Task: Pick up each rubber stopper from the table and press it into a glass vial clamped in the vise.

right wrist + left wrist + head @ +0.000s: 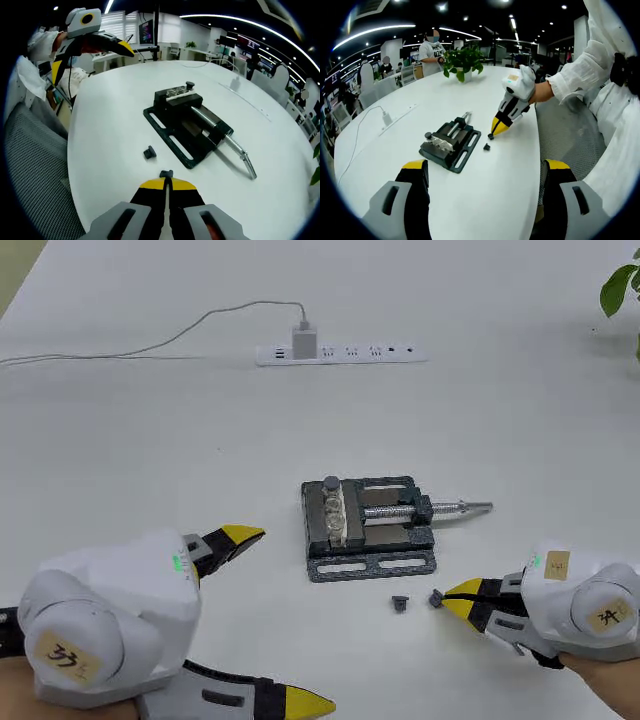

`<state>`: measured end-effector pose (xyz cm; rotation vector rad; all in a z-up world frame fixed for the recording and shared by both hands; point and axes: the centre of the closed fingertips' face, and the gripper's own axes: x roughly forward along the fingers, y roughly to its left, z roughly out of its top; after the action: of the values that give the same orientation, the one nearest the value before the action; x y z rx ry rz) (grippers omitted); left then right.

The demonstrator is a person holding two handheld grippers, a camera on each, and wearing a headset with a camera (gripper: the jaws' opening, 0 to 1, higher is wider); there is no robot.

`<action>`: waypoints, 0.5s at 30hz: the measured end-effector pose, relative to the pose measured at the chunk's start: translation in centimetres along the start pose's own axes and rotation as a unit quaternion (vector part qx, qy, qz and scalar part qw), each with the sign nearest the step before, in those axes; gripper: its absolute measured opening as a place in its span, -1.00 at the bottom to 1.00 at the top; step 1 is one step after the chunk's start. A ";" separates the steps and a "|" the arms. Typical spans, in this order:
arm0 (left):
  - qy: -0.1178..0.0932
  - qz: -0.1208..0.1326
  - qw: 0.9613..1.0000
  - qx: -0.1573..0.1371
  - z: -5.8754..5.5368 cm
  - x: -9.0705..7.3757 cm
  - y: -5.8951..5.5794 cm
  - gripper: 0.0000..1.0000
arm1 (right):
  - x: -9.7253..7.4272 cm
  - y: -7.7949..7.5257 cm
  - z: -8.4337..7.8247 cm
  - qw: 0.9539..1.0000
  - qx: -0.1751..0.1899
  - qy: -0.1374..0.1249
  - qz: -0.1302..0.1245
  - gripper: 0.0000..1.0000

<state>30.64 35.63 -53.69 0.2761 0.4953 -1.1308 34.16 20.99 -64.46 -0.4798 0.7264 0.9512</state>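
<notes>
Head view: right tongs (452, 598) pinch a rubber stopper (436, 597) toward the near edge of the counter (150, 440); second stopper (400, 605) lies beside it. Left tongs (278, 618) stand wide, empty. One vial (332, 492) in the vise (385, 535) appears capped; others remain.

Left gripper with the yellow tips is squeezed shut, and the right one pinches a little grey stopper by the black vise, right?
Not shut: the left gripper view shows the yellow-tipped left gripper open, jaws wide apart. The right gripper does pinch a small grey rubber stopper beside the black metal vise.
</notes>
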 end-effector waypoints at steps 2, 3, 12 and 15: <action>-0.001 0.001 1.000 0.000 0.1 0.0 0.0 0.89 | 0.0 0.0 0.0 1.000 0.001 0.000 -0.001 -1.00; -0.001 0.001 1.000 0.000 0.1 0.0 0.0 0.88 | 0.0 -0.1 0.0 1.000 0.002 0.000 -0.002 -1.00; -0.007 0.007 1.000 0.003 0.5 -0.1 0.1 0.85 | -1.0 -0.7 1.2 1.000 0.007 -0.013 -0.019 -1.00; -0.010 0.008 1.000 0.006 0.8 -0.1 0.1 0.84 | -1.7 -0.9 2.0 0.999 0.009 -0.021 -0.026 -1.00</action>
<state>30.94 35.38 -52.95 0.2793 0.4678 -1.1196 34.94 20.92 -61.81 -0.4594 0.6817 0.9035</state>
